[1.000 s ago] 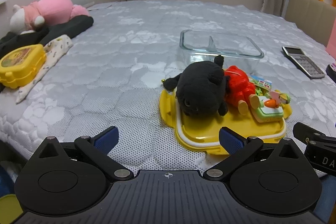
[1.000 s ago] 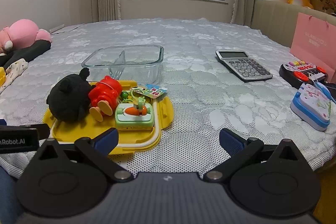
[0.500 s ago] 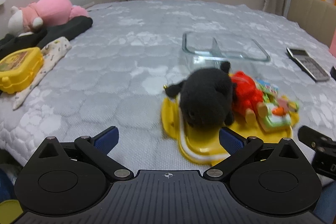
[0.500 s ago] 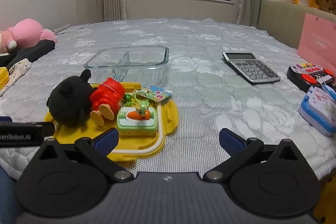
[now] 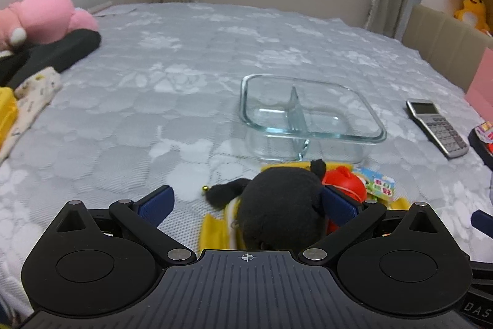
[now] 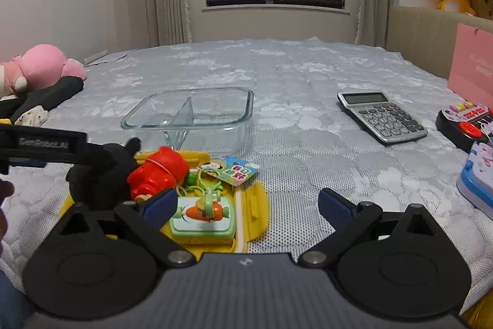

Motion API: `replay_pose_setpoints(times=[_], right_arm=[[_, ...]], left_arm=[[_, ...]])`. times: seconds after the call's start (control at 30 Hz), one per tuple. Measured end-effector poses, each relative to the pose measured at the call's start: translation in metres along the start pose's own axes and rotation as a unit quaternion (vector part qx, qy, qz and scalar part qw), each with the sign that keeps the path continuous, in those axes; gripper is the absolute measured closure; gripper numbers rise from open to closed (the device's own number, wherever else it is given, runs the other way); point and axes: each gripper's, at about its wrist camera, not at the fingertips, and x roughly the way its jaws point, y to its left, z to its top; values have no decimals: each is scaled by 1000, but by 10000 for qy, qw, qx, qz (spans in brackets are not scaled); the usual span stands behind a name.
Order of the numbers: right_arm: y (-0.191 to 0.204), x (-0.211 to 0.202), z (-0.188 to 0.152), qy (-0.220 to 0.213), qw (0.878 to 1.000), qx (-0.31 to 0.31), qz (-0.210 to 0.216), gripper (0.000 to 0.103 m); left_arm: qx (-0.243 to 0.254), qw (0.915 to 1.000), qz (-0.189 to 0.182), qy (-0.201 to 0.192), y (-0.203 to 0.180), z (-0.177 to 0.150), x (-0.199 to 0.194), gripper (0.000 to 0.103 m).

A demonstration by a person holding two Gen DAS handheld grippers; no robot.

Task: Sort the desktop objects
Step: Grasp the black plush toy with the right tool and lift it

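Lying on the yellow tray (image 6: 251,207) at lower centre of both views, the black plush toy (image 5: 279,211) sat between the wide-spread fingers of the left gripper (image 5: 246,202), unpinched. Beside it on the tray were a red figure (image 6: 157,173), a carrot toy (image 6: 203,219) and a printed tag (image 6: 229,170). Just behind stood the empty divided glass container (image 6: 197,113). The right gripper (image 6: 246,204) hung wide open over the tray's right edge, holding nothing. Farther right lay a calculator (image 6: 382,116).

Clear glossy glass dish (image 5: 311,110), fuzzy black plush (image 5: 277,215), glossy yellow plastic tray (image 6: 251,205), quilted mattress cloth (image 6: 292,76)
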Motion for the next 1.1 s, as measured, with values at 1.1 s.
replay_pose_setpoints(times=[1.1], right_arm=[[104, 67, 56, 1102, 9720, -1832, 978, 39]], left_arm=[[-1299, 9870, -151, 937, 117, -14, -4, 0]])
